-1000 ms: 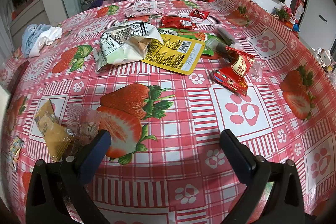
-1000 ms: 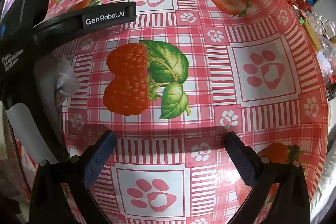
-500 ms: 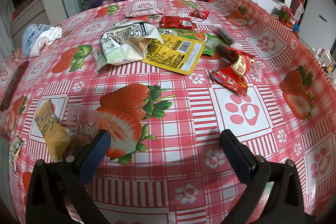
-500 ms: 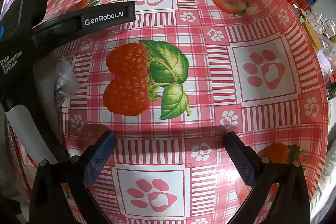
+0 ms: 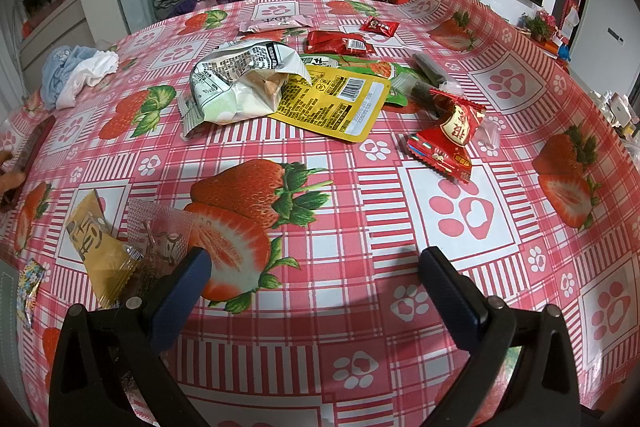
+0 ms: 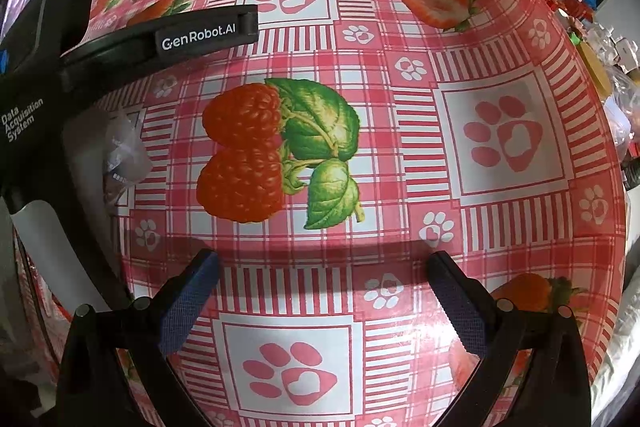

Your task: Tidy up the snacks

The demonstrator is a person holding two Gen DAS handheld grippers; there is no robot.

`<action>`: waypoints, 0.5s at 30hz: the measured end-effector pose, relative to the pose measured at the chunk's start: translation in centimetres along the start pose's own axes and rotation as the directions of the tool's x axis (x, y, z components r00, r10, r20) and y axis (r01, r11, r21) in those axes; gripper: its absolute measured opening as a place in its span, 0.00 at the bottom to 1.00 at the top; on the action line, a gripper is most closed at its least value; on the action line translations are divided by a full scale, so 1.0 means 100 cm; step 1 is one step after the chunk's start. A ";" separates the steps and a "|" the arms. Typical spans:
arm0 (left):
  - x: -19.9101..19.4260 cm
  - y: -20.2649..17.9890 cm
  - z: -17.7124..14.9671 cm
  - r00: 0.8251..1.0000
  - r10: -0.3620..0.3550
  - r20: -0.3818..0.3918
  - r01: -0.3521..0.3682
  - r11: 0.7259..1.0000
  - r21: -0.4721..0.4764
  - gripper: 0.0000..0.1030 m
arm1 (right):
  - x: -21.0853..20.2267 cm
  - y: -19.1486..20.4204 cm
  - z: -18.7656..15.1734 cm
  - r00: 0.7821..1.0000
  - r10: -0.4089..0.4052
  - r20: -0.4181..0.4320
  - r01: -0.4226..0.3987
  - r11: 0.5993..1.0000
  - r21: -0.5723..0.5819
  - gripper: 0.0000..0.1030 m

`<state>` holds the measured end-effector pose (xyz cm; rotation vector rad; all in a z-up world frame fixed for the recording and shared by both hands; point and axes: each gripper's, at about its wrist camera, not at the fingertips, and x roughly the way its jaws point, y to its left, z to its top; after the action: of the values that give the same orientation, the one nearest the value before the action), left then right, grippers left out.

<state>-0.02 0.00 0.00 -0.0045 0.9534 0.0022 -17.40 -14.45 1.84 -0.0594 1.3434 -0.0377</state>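
Left gripper (image 5: 314, 269): held low over the near part of the tablecloth (image 5: 360, 219), pointing across the table toward the far side. Its 2 fingers are spread wide with nothing between them. Right gripper (image 6: 322, 273): also low over the cloth, angled downward at a printed raspberry; its fingers are likewise wide apart and empty. The left unit's black body (image 6: 200, 35), marked "GenRobot.AI", crosses the upper left of the right wrist view.

Items on the table, left to right in the left wrist view:

- A blue and white bundle of cloth (image 5: 78, 73) at the far left edge.
- A small patterned wrapper (image 5: 29, 287) at the near left edge.
- An orange-yellow snack packet (image 5: 98, 247) just beside a clear crinkled wrapper (image 5: 160, 231); the left finger (image 5: 182, 285) overlaps the clear wrapper in view. Contact cannot be determined.
- A crumpled white and green bag (image 5: 236, 83), torn open, lying partly on a flat yellow pouch (image 5: 340, 101).
- A pink packet (image 5: 276, 23) and 2 red packets (image 5: 340, 43) (image 5: 379, 25) further back.
- Green packets (image 5: 380, 73) tucked under the yellow pouch's far edge.
- A dark wrapped bar (image 5: 430, 71) behind a red twisted-end packet (image 5: 450, 135), which sits right of the pouch and apart from it.

The main snack pile lies well apart from both grippers, with bare cloth between. No obstruction stands in that gap.
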 end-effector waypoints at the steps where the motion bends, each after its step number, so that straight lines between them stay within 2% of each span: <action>1: 0.000 0.000 0.000 1.000 0.000 0.000 0.000 1.000 0.000 1.00 | -0.001 0.000 -0.001 1.000 -0.008 0.007 0.008 1.000 0.003 1.00; 5: 0.000 0.000 0.000 1.000 0.000 0.000 0.000 1.000 0.000 1.00 | -0.002 -0.001 -0.001 1.000 -0.010 0.006 0.010 1.000 0.022 1.00; 10: 0.000 0.000 0.000 1.000 0.000 0.000 0.000 1.000 0.000 1.00 | -0.011 -0.001 -0.002 0.998 -0.048 0.047 0.048 0.999 0.009 1.00; 11: 0.000 0.000 0.000 1.000 0.000 0.000 0.000 1.000 0.000 1.00 | -0.006 -0.004 0.004 0.999 0.021 0.032 -0.022 1.000 0.022 1.00; 15: 0.000 0.000 0.000 1.000 0.000 0.000 0.000 1.000 0.000 1.00 | -0.010 -0.005 0.003 0.999 0.019 0.046 -0.020 1.000 0.017 1.00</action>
<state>-0.02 0.00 0.00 -0.0047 0.9534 0.0022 -17.32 -14.91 2.89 -0.0326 1.2976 -0.0309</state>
